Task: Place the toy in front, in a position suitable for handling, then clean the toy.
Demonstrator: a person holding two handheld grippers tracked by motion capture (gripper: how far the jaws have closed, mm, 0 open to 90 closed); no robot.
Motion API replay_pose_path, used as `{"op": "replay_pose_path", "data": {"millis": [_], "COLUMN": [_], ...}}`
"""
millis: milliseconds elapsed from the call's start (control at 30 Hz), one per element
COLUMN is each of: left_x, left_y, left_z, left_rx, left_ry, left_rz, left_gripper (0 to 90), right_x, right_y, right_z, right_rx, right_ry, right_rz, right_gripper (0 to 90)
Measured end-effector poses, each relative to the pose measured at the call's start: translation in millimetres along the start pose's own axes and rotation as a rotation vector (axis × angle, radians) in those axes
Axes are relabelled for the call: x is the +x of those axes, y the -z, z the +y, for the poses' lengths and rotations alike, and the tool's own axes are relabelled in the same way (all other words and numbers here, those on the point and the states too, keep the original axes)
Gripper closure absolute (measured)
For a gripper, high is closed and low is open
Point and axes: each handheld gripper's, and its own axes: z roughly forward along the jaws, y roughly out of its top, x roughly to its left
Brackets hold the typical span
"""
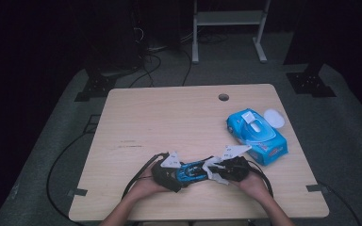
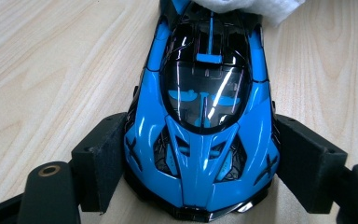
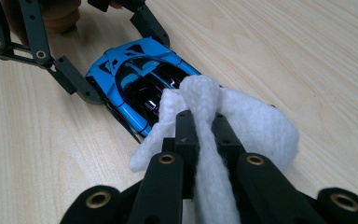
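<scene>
Two grippers at near worktop (image 1: 136, 117) edge: left gripper (image 2: 200, 163) fingers clamp the blue toy car (image 2: 205, 112) by its nose sides, likely steadying it; right gripper (image 3: 205, 126) fingers pinch a white wipe (image 3: 261, 123) against its tail, apparently cleaning. Wipes pack (image 1: 259, 134) open nearby.

Black two-jaw tool (image 2: 200, 177), brass rivets, grey three-cornered plates, trailing black cables
</scene>
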Motion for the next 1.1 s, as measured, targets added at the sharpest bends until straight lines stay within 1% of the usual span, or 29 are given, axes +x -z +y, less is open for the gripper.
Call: {"op": "replay_pose_path", "data": {"millis": [167, 300, 400, 467, 533, 567, 600, 633, 667, 700, 733, 767, 800, 833, 867, 900, 933, 967, 1033, 1067, 1100], "left_x": [-0.3, -0.3, -0.3, -0.7, -1.4, -1.5, -0.9, -0.9, -0.8, -0.8, -0.8, 0.3, 0.3, 1.5, 1.5, 1.1, 1.1, 2.4, 3.6, 3.6, 3.3], "left_y": [0.3, 1.6, 1.7, 1.2, 0.9, 0.8, 1.1, 1.1, 1.0, 1.3, 1.3, 2.0, 2.0, 2.9, 2.9, 2.7, 2.7, 2.8, 2.3, 2.3, 2.1], "left_z": [-0.5, -2.0, -2.0, -0.9, -0.9, -1.1, -1.7, -1.7, -1.8, -2.0, -2.0, -2.7, -2.7, -2.9, -2.8, -2.9, -2.9, -3.0, -2.8, -2.8, -2.4], "left_rx": [-0.001, -0.003, -0.003, 0.004, 0.004, 0.002, 0.000, 0.000, -0.002, 0.002, 0.002, 0.000, 0.000, 0.002, 0.003, 0.000, 0.000, -0.007, -0.016, -0.016, -0.013], "left_ry": [0.001, 0.004, 0.003, -0.004, -0.004, -0.005, -0.002, -0.002, 0.000, -0.003, -0.003, 0.007, 0.007, 0.013, 0.015, 0.015, 0.015, 0.023, 0.030, 0.030, 0.024], "left_rz": [0.003, 0.004, 0.004, 0.007, 0.010, 0.010, 0.006, 0.006, 0.006, 0.016, 0.016, 0.016, 0.016, 0.014, 0.014, 0.015, 0.015, 0.001, -0.006, -0.006, -0.007], "left_gripper": [22.8, 22.8, 22.7, 22.7, 22.3, 22.3, 22.1, 22.0, 22.0, 21.7, 21.6, 21.3, 21.2, 21.2, 21.2, 21.2, 21.4, 21.7, 22.2, 22.2, 22.1], "right_x": [0.1, -1.0, -0.4, 2.9, 4.8, 6.9, 12.9, 12.9, 15.7, 22.3, 22.3, 28.0, 28.0, 30.4, 29.7, 28.3, 26.2, 22.5, 10.8, 10.8, 7.1], "right_y": [0.0, -1.1, -1.5, -1.5, -2.1, -3.4, -8.2, -8.2, -11.6, -19.8, -19.8, -28.0, -28.0, -33.6, -34.7, -34.2, -32.2, -29.5, -23.4, -23.4, -20.3], "right_z": [-0.1, -0.4, -0.1, 0.6, 1.1, 2.7, 7.8, 7.8, 11.4, 19.3, 19.3, 26.9, 26.9, 32.6, 35.0, 36.7, 37.3, 36.8, 33.4, 33.4, 31.9], "right_rx": [0.000, -0.009, -0.009, -0.006, -0.009, -0.007, -0.012, -0.012, -0.016, -0.027, -0.027, -0.027, -0.027, -0.017, -0.007, 0.003, 0.014, 0.024, 0.022, 0.022, 0.029], "right_ry": [-0.001, -0.007, 0.001, 0.017, 0.025, 0.037, 0.049, 0.049, 0.049, 0.065, 0.065, 0.072, 0.072, 0.087, 0.089, 0.089, 0.093, 0.096, 0.043, 0.043, 0.033], "right_rz": [0.000, 0.013, 0.012, -0.004, -0.005, -0.004, 0.016, 0.016, 0.041, 0.069, 0.069, 0.101, 0.101, 0.125, 0.133, 0.123, 0.093, 0.055, 0.055, 0.055, 0.036], "right_gripper": [83.3, 83.2, 83.2, 83.1, 83.1, 83.1, 83.3, 83.3, 83.4, 83.6, 83.6, 83.6, 83.6, 83.6, 83.6, 83.6, 83.6, 83.9, 83.9, 83.9, 83.9]}}
